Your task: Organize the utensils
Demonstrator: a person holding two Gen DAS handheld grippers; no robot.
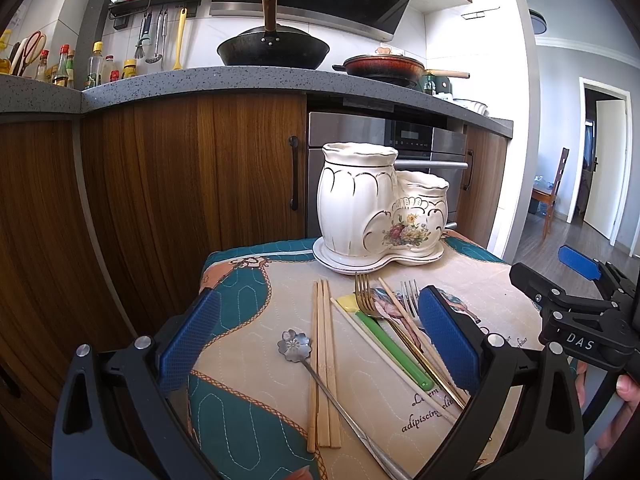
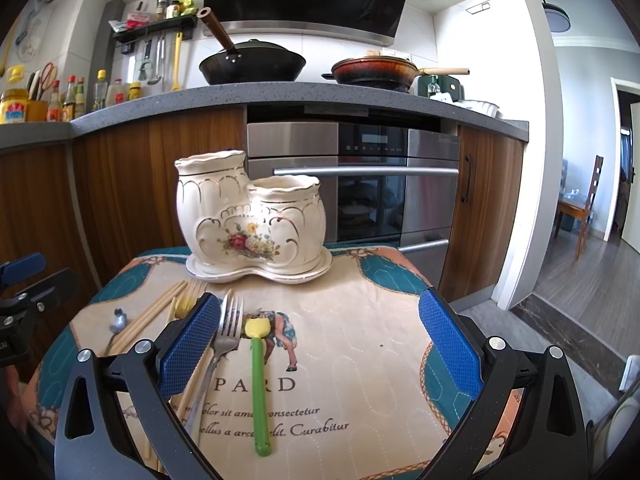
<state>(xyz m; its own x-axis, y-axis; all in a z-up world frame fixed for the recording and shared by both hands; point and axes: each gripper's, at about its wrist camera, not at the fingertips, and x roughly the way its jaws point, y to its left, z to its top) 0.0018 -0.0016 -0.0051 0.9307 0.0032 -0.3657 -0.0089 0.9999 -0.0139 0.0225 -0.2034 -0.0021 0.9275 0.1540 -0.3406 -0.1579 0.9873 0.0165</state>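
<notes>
A white ceramic two-pot utensil holder (image 1: 372, 208) (image 2: 252, 216) with a flower print stands on its saucer at the far side of a small cloth-covered table (image 1: 248, 320). Before it lie wooden chopsticks (image 1: 324, 360), a flower-headed spoon (image 1: 296, 346), a gold fork (image 1: 366, 292), a silver fork (image 2: 226, 332) and a green-handled yellow spatula (image 2: 258, 384). My left gripper (image 1: 316, 336) is open above the chopsticks and spoon. My right gripper (image 2: 320, 340) is open above the spatula and silver fork. Both are empty.
Wooden kitchen cabinets (image 1: 160, 184) and a steel oven (image 2: 352, 184) stand just behind the table. The countertop holds a black wok (image 1: 272, 50), a red pan (image 2: 376, 70) and bottles. The right gripper's body (image 1: 576, 312) hangs at the table's right edge.
</notes>
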